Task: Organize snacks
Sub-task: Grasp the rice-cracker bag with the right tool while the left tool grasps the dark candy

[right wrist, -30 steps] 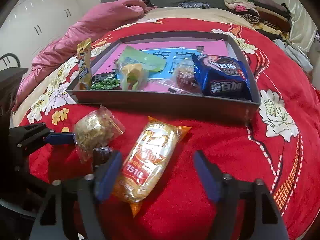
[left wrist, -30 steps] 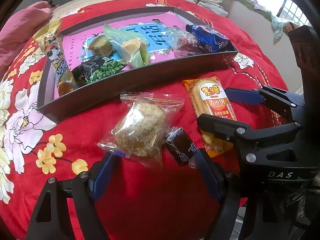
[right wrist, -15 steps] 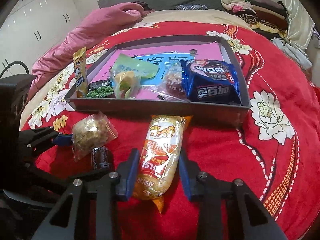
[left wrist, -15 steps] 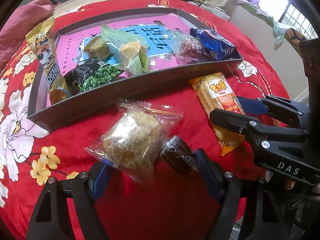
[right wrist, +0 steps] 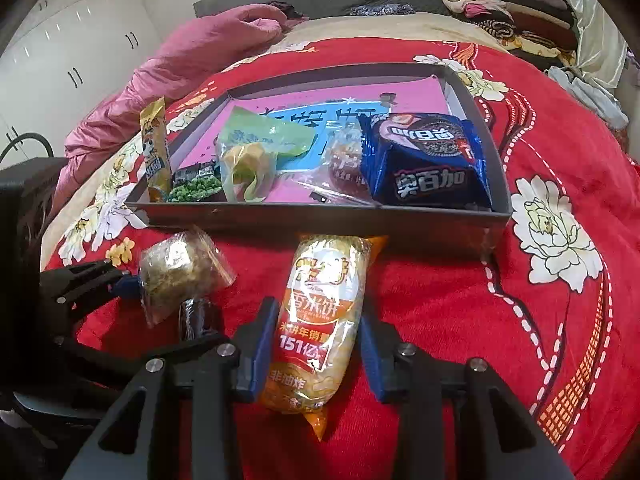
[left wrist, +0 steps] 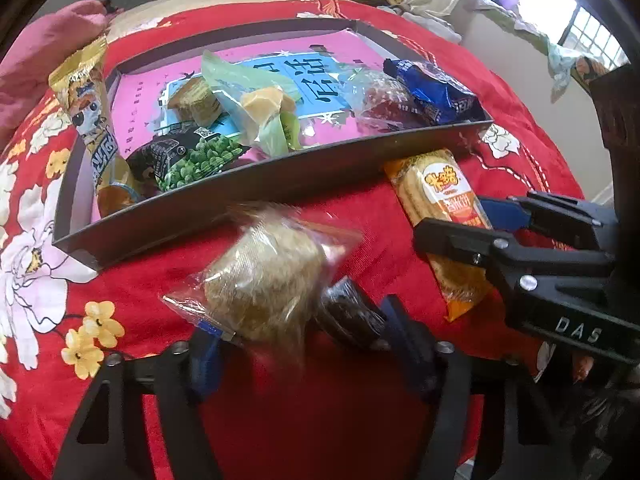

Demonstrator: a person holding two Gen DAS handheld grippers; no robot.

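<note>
My right gripper (right wrist: 314, 354) is shut on the orange rice-cracker pack (right wrist: 320, 320), which lies on the red bedspread in front of the grey tray (right wrist: 320, 222); the pack also shows in the left wrist view (left wrist: 438, 200). My left gripper (left wrist: 298, 346) has its jaws closed in on a clear bag of brownish snack (left wrist: 268, 280) and a small dark wrapped snack (left wrist: 348, 316); the bag looks blurred and raised. The tray (left wrist: 256, 184) holds several snacks: a blue cookie pack (right wrist: 424, 160), green peas (left wrist: 196, 160), a green bag (right wrist: 256, 152), a yellow stick pack (left wrist: 92, 112).
The tray sits on a red flowered bedspread (right wrist: 560, 280). A pink quilt (right wrist: 192, 52) lies beyond it at the left. Folded clothes (right wrist: 500, 8) are stacked at the back right. A black box (right wrist: 24, 208) stands at the left edge.
My right gripper closed from wide open onto the rice-cracker pack. My left gripper's jaws narrowed around the clear bag and dark snack, and the bag lifted and blurred.
</note>
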